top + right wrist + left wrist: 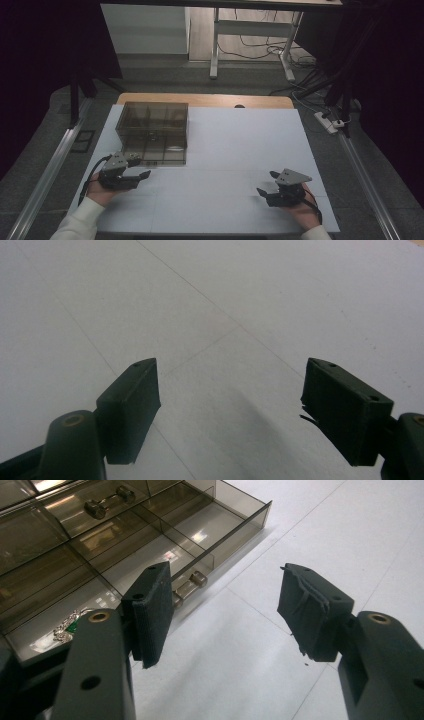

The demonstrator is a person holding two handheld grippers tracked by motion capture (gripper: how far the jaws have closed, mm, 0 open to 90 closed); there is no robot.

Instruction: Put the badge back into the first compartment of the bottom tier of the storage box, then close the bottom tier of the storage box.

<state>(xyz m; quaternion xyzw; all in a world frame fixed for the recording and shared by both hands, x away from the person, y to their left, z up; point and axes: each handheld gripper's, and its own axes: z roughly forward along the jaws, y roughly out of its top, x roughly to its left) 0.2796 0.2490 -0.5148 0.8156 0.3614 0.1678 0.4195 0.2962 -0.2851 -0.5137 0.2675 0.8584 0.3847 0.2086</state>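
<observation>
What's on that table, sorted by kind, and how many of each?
Handheld two-jaw grippers: 2, the left gripper and right gripper, both open and empty.
Smoky clear compartment boxes: 1, the organizer box.
Small glass cylinders with metal end caps in the box: 2 that I can make out.
Total: 5
</observation>
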